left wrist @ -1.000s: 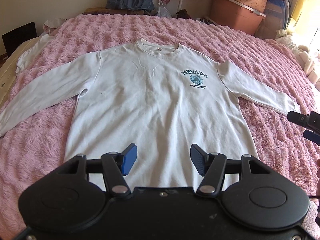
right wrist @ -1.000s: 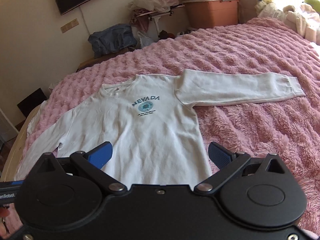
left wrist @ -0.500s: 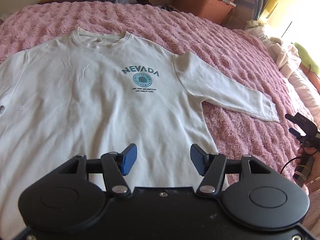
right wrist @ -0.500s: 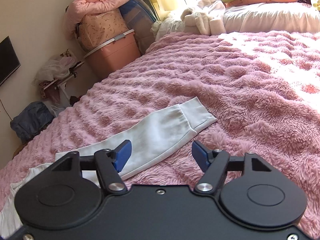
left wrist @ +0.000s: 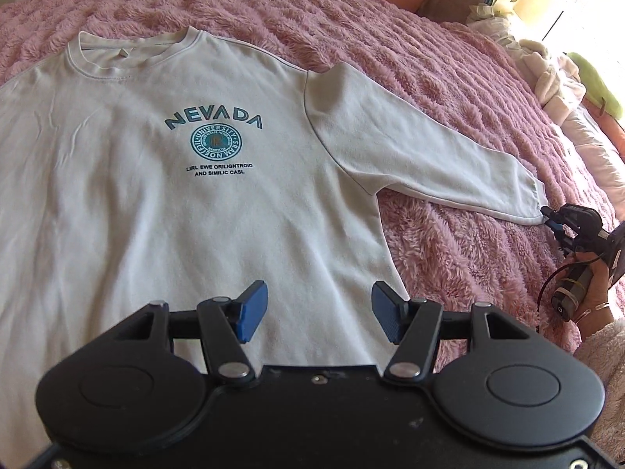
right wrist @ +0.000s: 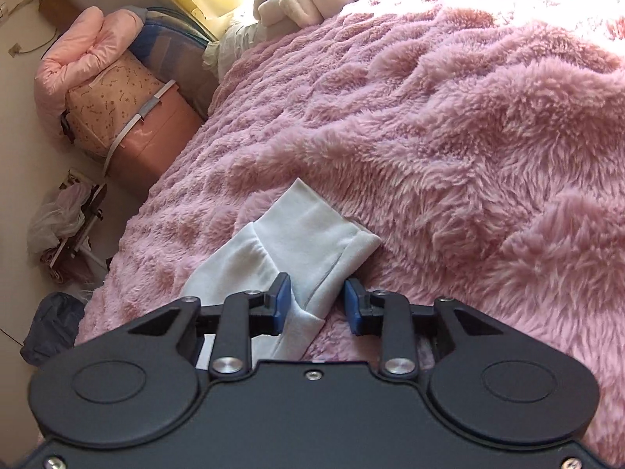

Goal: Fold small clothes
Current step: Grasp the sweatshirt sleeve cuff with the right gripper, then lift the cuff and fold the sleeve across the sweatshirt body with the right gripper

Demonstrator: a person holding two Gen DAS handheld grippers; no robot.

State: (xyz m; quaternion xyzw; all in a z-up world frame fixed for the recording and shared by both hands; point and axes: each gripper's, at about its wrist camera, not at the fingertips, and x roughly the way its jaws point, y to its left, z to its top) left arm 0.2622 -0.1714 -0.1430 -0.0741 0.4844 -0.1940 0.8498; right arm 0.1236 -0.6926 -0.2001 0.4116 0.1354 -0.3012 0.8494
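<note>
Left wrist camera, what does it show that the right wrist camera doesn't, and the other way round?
Only the left wrist view: the sweatshirt's body with its NEVADA print and collar, the open left gripper over it, and a hand holding the right gripper. Only the right wrist view: a pink padded bundle at the far left, and the cuff lying between the right gripper's pads, whose jaws have just been closing. Both: the cuff, the right gripper and the pink fluffy blanket.

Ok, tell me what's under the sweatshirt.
The pink blanket shows all round the sweatshirt, so the shirt lies on it. Anything else beneath is covered by the cloth.
</note>
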